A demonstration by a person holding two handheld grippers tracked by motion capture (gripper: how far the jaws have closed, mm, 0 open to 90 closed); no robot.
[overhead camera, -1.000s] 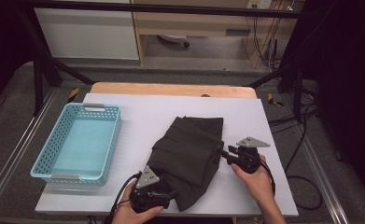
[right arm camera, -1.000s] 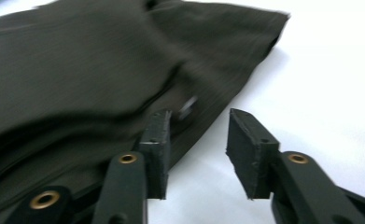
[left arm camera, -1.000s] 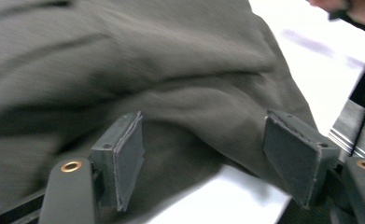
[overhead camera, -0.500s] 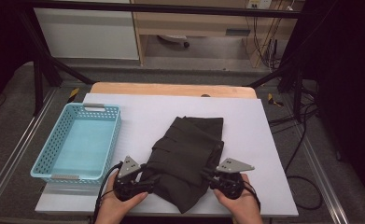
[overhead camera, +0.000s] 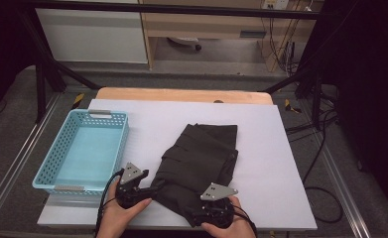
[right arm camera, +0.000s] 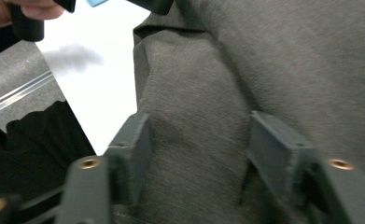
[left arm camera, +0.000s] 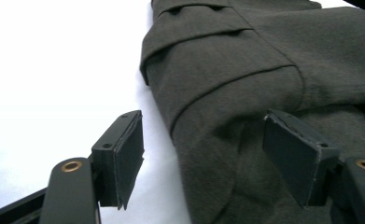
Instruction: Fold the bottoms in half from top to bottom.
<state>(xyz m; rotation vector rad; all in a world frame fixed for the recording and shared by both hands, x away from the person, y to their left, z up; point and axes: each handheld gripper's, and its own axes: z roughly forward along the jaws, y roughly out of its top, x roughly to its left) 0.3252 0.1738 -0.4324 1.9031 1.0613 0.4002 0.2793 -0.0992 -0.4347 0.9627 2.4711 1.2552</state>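
Note:
A dark grey folded garment (overhead camera: 201,156) lies on the white table top (overhead camera: 271,144). My left gripper (overhead camera: 153,191) is at the garment's near left corner. In the left gripper view it (left arm camera: 203,163) stands open, with the cloth's edge (left arm camera: 227,107) lying loose between the pads. My right gripper (overhead camera: 197,212) sits over the garment's near edge. Its jaws have just been opening. In the right gripper view it (right arm camera: 194,154) is wide apart, with cloth (right arm camera: 194,116) between the pads and no pinch on it.
A light blue perforated basket (overhead camera: 57,153) stands at the table's left side. The table's near edge runs just below both hands. A wooden strip (overhead camera: 181,95) borders the far edge, and cables hang past the right side.
My right gripper has come from the garment's right edge down and left to its near edge. My left gripper shifted a little to the left at first, then stayed.

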